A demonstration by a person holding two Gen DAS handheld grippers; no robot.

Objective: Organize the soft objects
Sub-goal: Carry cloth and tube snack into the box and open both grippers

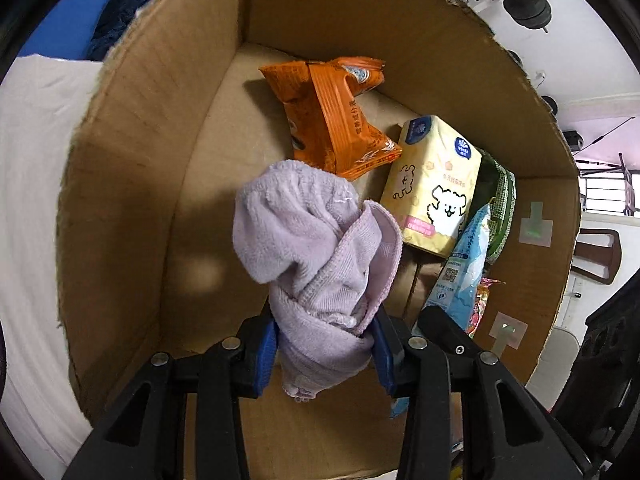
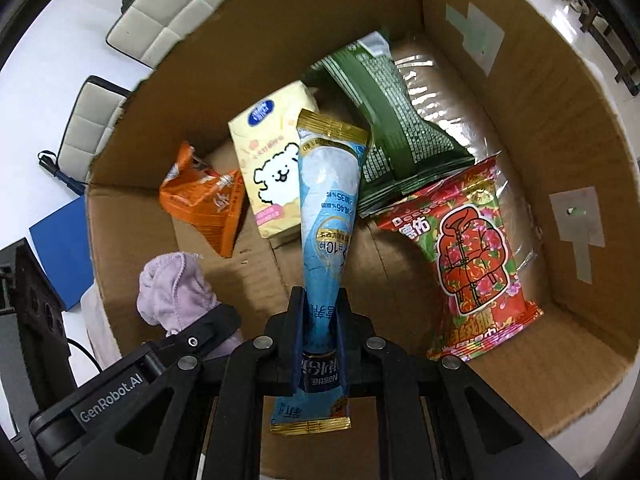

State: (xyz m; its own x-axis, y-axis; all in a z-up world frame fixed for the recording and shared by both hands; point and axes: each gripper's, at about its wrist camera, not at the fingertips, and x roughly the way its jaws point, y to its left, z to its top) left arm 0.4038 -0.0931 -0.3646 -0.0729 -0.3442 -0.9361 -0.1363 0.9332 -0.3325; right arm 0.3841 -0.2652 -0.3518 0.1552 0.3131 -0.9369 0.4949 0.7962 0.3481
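My left gripper (image 1: 325, 332) is shut on a bunched lilac towel (image 1: 312, 240) and holds it over the open cardboard box (image 1: 132, 184). My right gripper (image 2: 320, 312) is shut on a long blue packet with gold ends (image 2: 328, 208), also held inside the box (image 2: 560, 128). On the box floor lie an orange snack pack (image 1: 332, 120), a yellow tissue pack with a dog drawing (image 1: 436, 184), a green packet (image 2: 388, 120) and a red flowered packet (image 2: 472, 264). The towel and left gripper also show in the right wrist view (image 2: 172, 288).
The box walls rise on all sides around both grippers. A white cloth surface (image 1: 36, 184) lies to the left of the box, with a blue item (image 1: 76, 20) beyond. Padded chairs (image 2: 168, 12) stand outside the box.
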